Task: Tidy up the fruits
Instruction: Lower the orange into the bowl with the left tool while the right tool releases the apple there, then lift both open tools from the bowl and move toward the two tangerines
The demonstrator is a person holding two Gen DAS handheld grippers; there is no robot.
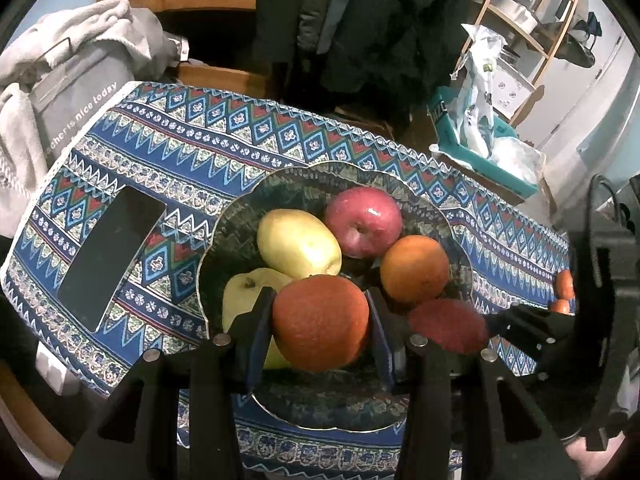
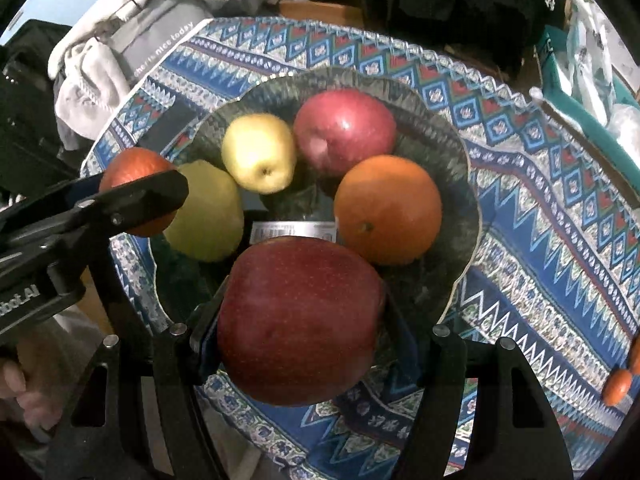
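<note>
- While the left gripper (image 1: 320, 322) squeezes a reddish orange (image 1: 320, 320) between its two fingers, that fruit hangs over the near side of the dark bowl (image 1: 236, 216).
- The right gripper (image 2: 300, 320) is clamped on a big red apple (image 2: 300, 320), with one finger on each side of it.
- That big red apple sits above the near edge of the bowl; if it touches the bowl cannot be told.
- Four fruits lie inside the bowl: a second red apple (image 1: 362, 222) at the back, a bright orange (image 1: 414, 268) on the right, and two yellow pears.
- One yellow pear (image 1: 298, 242) lies next to the back apple, and the other pear (image 1: 248, 292) lies lower, partly hidden behind the left gripper's finger.
- The fruits in the bowl are packed close together.
- The bowl stands on a blue patterned tablecloth (image 1: 180, 140).
- A dark phone (image 1: 110, 248) lies flat on the cloth, to the left of the bowl.
- Two small orange fruits (image 2: 618, 384) rest on the cloth well apart from the bowl, at the right edge.
- A grey bag (image 1: 72, 108) with a pale towel (image 1: 60, 36) over it stands beyond the far left corner of the table.
- A teal box (image 1: 480, 152) with plastic bags in it sits beyond the table's far right side.
- A hand (image 2: 16, 384) shows at the lower left of the right wrist view, under the left gripper.
</note>
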